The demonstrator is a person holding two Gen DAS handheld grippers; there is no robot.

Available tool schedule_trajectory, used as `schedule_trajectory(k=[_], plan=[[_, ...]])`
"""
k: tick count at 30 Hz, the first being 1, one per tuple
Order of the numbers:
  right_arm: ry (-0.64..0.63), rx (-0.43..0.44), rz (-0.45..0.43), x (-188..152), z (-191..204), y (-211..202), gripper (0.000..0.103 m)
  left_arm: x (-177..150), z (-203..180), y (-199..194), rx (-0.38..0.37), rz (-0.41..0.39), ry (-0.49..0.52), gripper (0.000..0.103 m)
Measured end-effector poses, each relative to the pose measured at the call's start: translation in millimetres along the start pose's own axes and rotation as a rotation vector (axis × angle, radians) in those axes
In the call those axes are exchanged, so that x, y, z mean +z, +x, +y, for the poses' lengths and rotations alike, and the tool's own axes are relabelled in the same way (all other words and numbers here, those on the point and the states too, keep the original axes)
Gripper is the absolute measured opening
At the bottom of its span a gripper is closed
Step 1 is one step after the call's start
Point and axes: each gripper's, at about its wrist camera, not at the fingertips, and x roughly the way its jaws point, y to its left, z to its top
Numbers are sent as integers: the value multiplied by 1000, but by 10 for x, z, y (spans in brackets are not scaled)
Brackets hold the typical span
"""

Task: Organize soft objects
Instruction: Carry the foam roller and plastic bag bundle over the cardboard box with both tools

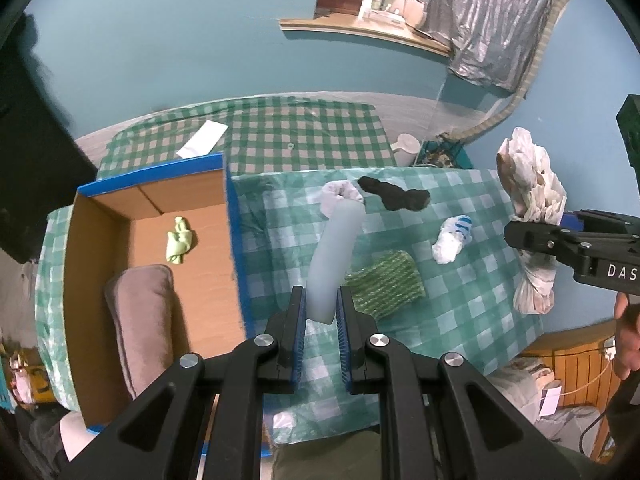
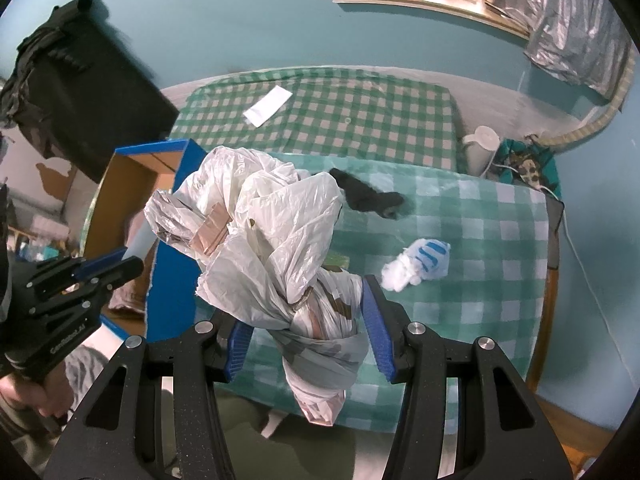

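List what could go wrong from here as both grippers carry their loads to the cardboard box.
1. The left gripper pinches the pale foam tube only near its lower end; the long free part may swing or slip out.
2. The right gripper holds the knotted plastic bag, whose billowing top hides much of the cardboard box, so placement is partly blind.
3. The grippers are close together and may collide over the box.

A green-checked cloth covers the worktop [image 1: 460, 320]. At its nine o'clock side sits a blue-edged cardboard box [image 1: 230, 240]; a black sock [image 1: 394, 195] lies toward twelve, a white-and-blue sock [image 1: 452, 238] toward two, a green mesh pad [image 1: 386, 284] near centre.
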Motion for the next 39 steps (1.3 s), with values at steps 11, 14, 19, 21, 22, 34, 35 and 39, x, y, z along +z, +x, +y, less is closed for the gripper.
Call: schedule_trajectory(k=[11,14,19,21,22,34,35,39], plan=[[-54,29,3,124,328,65,51,-79,257,-60,27,1,-47,14],[-71,36,6,142,426,96,51,-101,322,-76,33,-1,-60,14],[-96,52,21,175,591,190,51,-147,475,-91,47,-1,-89,14],[-108,58,27,187,662,225,51,-163,536,-93,54,0,-101,15],[-115,59,30,195,698,242,51,-173,569,-97,57,0,-107,14],[-195,86,46,354,1123,402,51,-273,977,-167,96,-4,-178,14],[-201,89,47,364,1152,416,51,-280,1012,-176,99,-5,-183,14],[-229,101,55,422,1281,494,51,-307,1164,-204,112,-9,-211,14]])
